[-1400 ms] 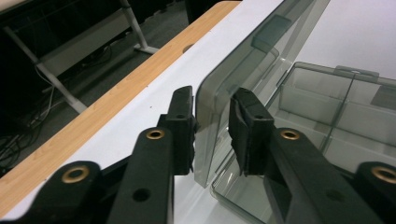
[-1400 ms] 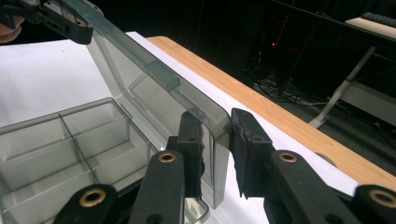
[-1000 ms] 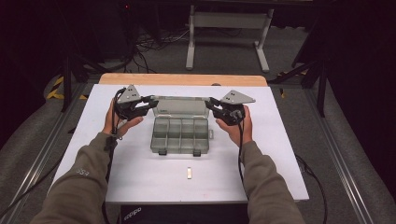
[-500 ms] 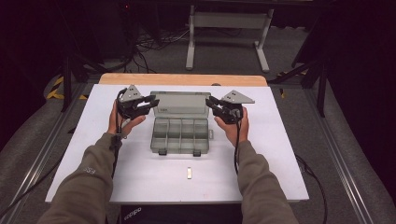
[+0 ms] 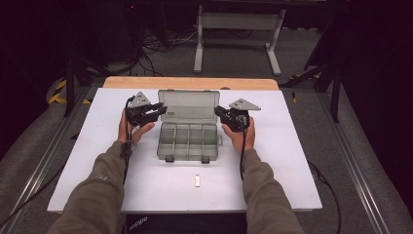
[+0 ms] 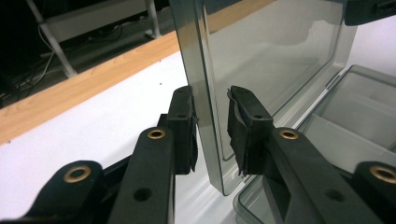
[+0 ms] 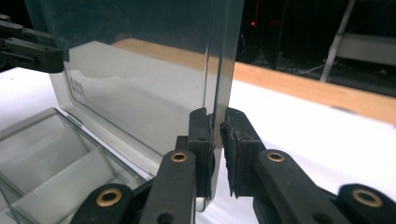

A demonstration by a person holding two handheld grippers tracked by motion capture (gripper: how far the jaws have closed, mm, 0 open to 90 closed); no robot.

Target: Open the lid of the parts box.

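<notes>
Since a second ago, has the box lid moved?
Yes. The lid has swung back from over the box toward the wooden table edge; it now stands open, with the left gripper and right gripper at its sides.

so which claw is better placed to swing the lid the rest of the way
Right. The right claw has nearly closed on the lid edge; the left claw straddles it with a gap.

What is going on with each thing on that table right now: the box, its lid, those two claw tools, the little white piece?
Compartment box: open, compartments look empty.
Lid: raised, standing about upright.
Left gripper: jaws astride the lid's side edge, one pad touching, a gap at the other.
Right gripper: jaws have just been closing, now pinching the lid's other edge.
Small white piece: lying loose on the table, untouched.
</notes>
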